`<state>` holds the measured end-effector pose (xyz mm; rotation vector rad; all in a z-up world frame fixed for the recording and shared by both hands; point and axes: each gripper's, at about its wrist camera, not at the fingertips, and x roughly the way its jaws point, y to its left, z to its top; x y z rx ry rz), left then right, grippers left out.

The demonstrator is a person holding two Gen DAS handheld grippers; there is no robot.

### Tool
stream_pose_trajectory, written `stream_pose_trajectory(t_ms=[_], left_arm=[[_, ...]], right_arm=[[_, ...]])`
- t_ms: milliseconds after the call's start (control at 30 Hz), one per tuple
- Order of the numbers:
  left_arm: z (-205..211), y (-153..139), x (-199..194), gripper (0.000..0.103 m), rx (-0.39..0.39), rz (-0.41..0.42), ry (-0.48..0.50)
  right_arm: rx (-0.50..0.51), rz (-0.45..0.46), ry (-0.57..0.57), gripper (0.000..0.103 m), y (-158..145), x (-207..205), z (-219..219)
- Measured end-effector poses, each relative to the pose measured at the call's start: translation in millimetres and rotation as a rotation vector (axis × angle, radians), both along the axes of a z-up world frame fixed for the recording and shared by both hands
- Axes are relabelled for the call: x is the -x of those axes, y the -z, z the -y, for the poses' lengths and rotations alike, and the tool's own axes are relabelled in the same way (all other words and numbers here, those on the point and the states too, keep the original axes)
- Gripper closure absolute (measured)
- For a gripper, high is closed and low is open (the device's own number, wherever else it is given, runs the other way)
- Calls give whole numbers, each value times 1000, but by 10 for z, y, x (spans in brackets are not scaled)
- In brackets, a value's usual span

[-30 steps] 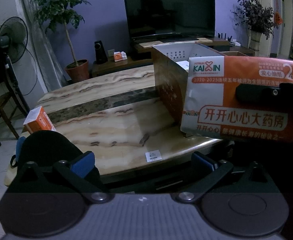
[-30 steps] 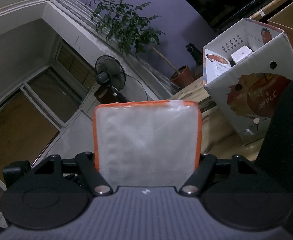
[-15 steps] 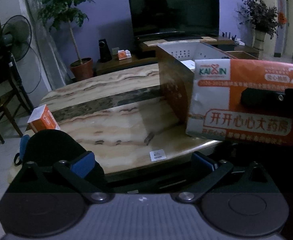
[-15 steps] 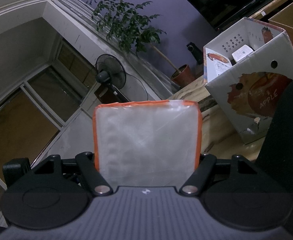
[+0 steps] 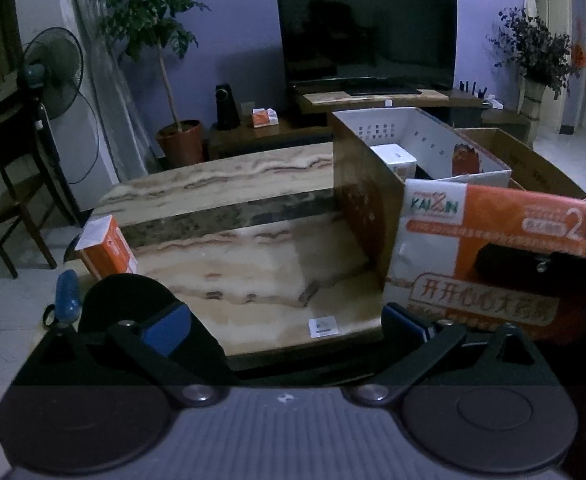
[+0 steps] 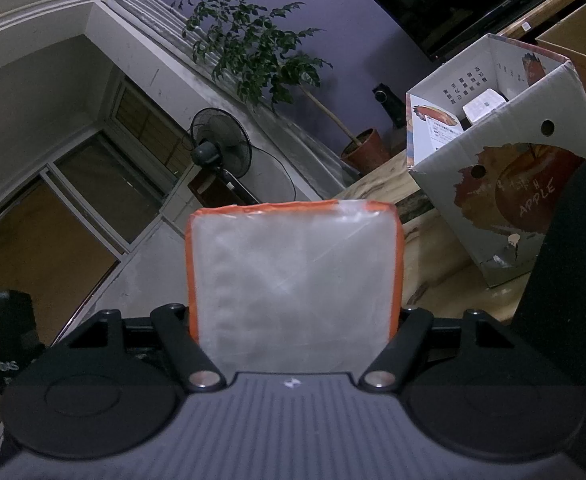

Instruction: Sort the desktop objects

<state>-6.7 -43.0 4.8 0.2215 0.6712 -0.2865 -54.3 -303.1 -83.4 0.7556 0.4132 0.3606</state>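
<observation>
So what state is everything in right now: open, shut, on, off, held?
Orange-and-white tissue pack: clamped in the right gripper, off the table.
Left gripper: open, empty.
White apple-print cardboard box: open-topped, small white box inside.
Black television: screen dark.
Black standing fan: blades look still.

- The left wrist view looks forward and downward over its tool (image 5: 285, 328) across the table (image 5: 233, 280) toward the television (image 5: 367, 32).
- The right wrist view is rolled, nearly level, close behind a tissue pack (image 6: 293, 280).
- Both share the apple carton (image 5: 377, 176) (image 6: 505, 184), plant and fan.
</observation>
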Motion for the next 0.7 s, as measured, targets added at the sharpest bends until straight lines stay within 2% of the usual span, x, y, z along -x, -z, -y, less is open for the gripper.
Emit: stream_pose_trajectory(t_ms=[700], left_arm=[[76,-63,102,2,-4,-21,27]], right_arm=[[1,-2,-2,29,-11,19,-12]])
